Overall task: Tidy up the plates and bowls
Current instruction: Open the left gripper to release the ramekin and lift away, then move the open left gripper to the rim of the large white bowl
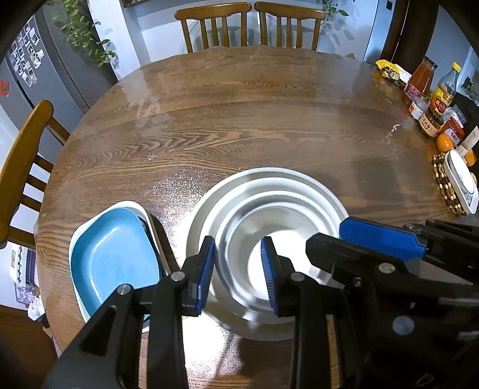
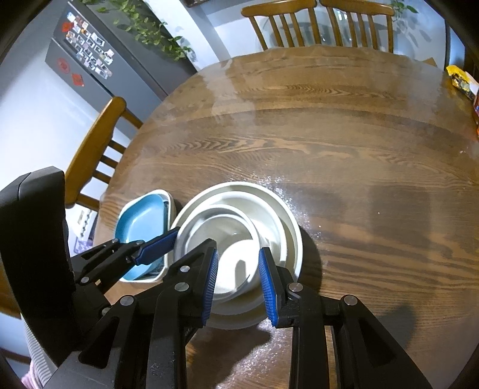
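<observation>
A stack of nested round metal and white bowls [image 1: 269, 221] sits on the wooden table near its front edge; it also shows in the right wrist view [image 2: 239, 221]. To its left lies a blue rectangular plate [image 1: 113, 257] inside a white dish, also in the right wrist view [image 2: 140, 218]. My left gripper [image 1: 238, 272] is open and empty, hovering over the near side of the bowl stack. My right gripper [image 2: 238, 284] is open and empty, above the stack's near rim. Each gripper shows in the other's view: the right gripper [image 1: 374, 242] and the left gripper [image 2: 155, 248].
The round wooden table [image 1: 239, 119] stretches ahead. Bottles and jars [image 1: 434, 98], oranges, a beaded trivet and a white scale [image 1: 461, 182] crowd the right edge. Wooden chairs [image 1: 251, 24] stand at the far side and the left. A grey fridge [image 2: 89, 59] stands far left.
</observation>
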The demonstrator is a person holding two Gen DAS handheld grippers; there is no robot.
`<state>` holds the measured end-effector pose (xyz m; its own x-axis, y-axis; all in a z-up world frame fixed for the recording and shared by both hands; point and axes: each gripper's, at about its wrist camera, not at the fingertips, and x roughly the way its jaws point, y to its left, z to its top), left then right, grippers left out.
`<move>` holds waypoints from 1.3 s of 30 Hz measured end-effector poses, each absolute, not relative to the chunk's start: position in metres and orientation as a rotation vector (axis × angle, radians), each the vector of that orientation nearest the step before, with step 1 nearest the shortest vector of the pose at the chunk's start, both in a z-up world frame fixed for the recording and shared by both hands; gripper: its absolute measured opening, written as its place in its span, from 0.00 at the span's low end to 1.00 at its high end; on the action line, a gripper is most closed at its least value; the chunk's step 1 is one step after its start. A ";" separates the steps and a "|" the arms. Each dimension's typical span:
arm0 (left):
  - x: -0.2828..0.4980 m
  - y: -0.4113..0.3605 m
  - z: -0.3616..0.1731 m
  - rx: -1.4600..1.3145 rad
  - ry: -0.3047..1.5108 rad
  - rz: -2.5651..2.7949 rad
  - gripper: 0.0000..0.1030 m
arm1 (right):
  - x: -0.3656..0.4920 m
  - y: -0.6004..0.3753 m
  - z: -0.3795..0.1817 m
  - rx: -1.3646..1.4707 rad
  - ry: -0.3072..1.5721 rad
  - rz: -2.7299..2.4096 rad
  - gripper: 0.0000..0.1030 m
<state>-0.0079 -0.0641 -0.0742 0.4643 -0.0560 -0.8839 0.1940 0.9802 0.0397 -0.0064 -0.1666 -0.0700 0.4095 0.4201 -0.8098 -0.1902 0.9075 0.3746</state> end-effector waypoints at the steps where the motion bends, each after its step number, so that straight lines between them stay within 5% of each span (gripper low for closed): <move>1: -0.009 -0.064 -0.072 0.141 1.073 -0.155 0.30 | -0.008 -0.167 -0.068 0.238 1.079 0.392 0.29; 21: -0.021 -0.055 -0.046 0.116 0.992 -0.142 0.64 | -0.023 -0.180 -0.043 0.299 0.979 0.410 0.29; 25: -0.023 -0.051 -0.045 0.106 0.990 -0.129 0.65 | -0.025 -0.182 -0.042 0.294 0.973 0.412 0.48; 31: -0.023 -0.046 -0.042 0.095 0.983 -0.104 0.76 | -0.029 -0.185 -0.034 0.281 0.949 0.399 0.49; 34: -0.024 -0.043 -0.040 0.087 0.976 -0.093 0.76 | -0.032 -0.187 -0.029 0.265 0.931 0.379 0.63; 39: -0.024 -0.038 -0.037 0.078 0.974 -0.080 0.78 | -0.033 -0.194 -0.027 0.260 0.930 0.352 0.64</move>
